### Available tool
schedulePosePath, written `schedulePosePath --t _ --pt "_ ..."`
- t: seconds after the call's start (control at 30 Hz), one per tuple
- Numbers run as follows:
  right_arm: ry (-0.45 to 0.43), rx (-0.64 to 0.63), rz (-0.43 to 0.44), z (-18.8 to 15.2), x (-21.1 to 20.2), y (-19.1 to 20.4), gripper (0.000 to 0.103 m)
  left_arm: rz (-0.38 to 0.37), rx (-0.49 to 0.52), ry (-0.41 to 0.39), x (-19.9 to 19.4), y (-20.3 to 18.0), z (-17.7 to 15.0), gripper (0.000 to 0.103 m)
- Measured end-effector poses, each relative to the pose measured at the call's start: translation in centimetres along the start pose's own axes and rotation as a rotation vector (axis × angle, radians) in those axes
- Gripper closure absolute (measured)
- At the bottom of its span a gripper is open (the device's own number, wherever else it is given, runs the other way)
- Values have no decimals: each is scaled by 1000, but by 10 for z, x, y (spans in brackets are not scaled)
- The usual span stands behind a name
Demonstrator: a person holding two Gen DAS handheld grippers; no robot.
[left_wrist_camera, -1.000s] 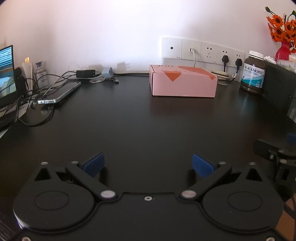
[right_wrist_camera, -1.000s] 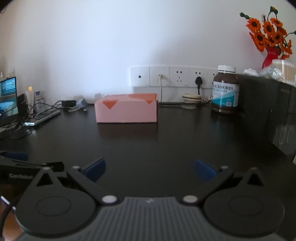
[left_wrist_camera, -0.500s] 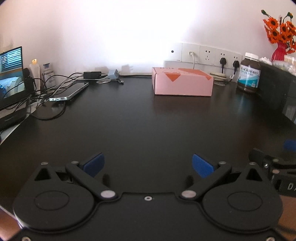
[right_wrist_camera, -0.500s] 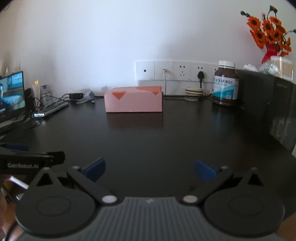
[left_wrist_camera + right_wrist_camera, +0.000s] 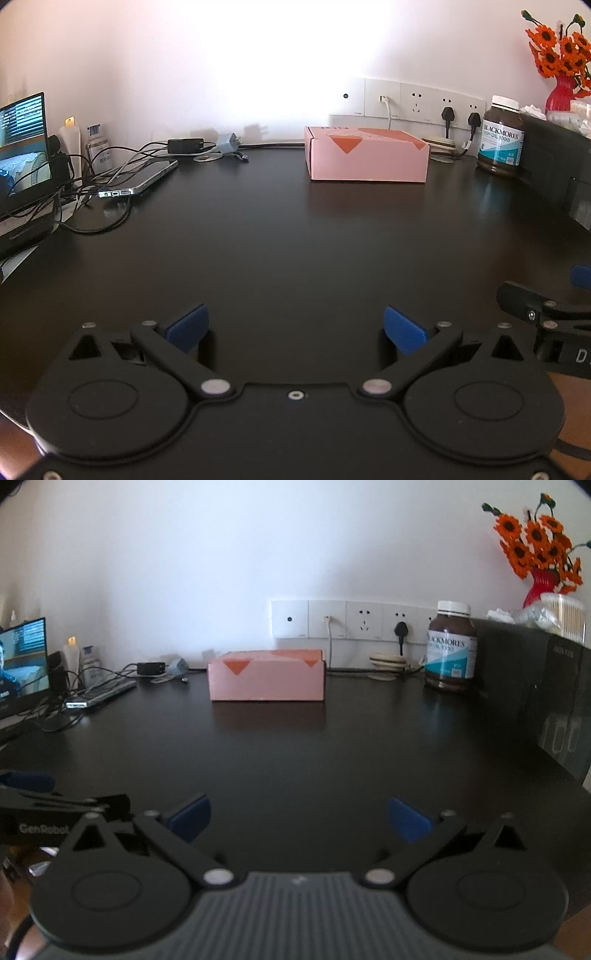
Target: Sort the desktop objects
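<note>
A pink box (image 5: 367,154) with orange triangles lies at the back of the dark desk (image 5: 280,236); it also shows in the right wrist view (image 5: 266,681). A brown Blackmores bottle (image 5: 500,134) stands at the back right, also in the right wrist view (image 5: 450,651). A phone (image 5: 138,179) lies among cables at the back left. My left gripper (image 5: 294,328) is open and empty over the desk's near edge. My right gripper (image 5: 299,819) is open and empty beside it; part of it shows at the right of the left wrist view (image 5: 546,314).
A lit screen (image 5: 22,151) stands at the far left, with cables (image 5: 92,192) and a charger (image 5: 227,143) nearby. A dark box (image 5: 535,686) stands at the right, with a red vase of orange flowers (image 5: 541,550) on it. Wall sockets (image 5: 354,624) sit behind.
Both grippers have drawn back toward the desk's near edge, so the box and bottle look farther away. Both stay open and empty.
</note>
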State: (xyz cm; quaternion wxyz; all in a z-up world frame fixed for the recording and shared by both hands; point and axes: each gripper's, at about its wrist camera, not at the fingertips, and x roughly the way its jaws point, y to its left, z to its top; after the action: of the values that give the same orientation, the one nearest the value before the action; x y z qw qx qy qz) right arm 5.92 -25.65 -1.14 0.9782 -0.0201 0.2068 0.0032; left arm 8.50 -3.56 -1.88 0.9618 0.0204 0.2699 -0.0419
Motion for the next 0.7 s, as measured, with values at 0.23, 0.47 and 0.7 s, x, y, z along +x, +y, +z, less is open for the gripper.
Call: schedulePosePath --t 0.23,0.47,0.7 --pt "6 -1 2 -2 6 0 1 -1 0 8 2 1 1 0" --pt "22 6 3 -3 12 -1 1 -13 8 10 2 0 1 0" --pt "29 -17 3 -3 19 1 1 -18 10 -2 2 -2 0 0"
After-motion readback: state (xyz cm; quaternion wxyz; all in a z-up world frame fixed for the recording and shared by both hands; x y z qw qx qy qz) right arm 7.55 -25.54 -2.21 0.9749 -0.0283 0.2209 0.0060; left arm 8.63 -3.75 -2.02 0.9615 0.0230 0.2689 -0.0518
